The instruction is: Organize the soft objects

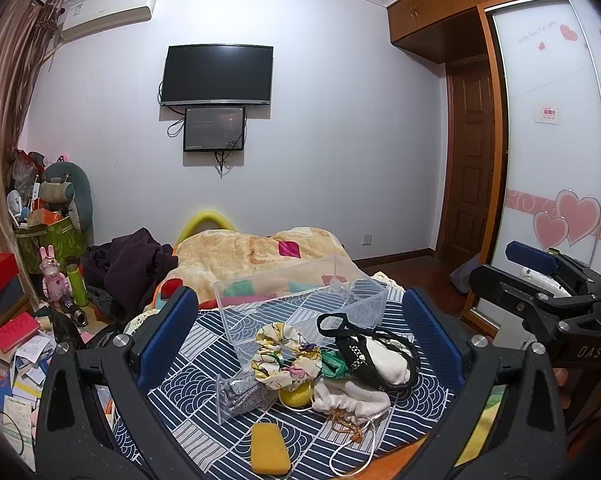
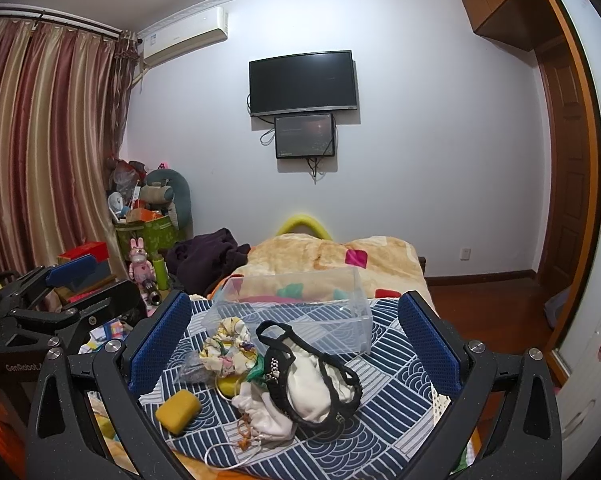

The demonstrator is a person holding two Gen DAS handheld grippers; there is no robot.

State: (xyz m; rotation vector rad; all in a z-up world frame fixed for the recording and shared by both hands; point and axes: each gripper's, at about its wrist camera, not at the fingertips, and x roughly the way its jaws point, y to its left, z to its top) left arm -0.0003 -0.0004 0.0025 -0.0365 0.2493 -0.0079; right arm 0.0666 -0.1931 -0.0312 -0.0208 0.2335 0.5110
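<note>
Left wrist view
Left gripper (image 1: 300,332): blue-padded fingers wide apart, holding nothing, framing the pile from above.
Pile: soft items heaped on the navy-and-white patterned cloth (image 1: 204,364), just in front of the clear rectangular plastic box (image 1: 300,300).
Floral fabric scrunchie (image 1: 282,354): light, squashy; judged easiest to pinch across its ruffled ring.
Yellow foam sponge (image 1: 269,447): apart from the heap, nearest the camera; springy, likely to compress under the pads.
White drawstring pouch (image 1: 350,398): limp; best gripped at the gathered neck, as its loose cord may snag.

Right wrist view
Right gripper (image 2: 296,334): fingers spread, empty, above the same pile.
Black studded strap over white cloth (image 2: 320,380): floppy, tangled together; may lift as one clump.
Box: open, empty, behind the heap.
</note>
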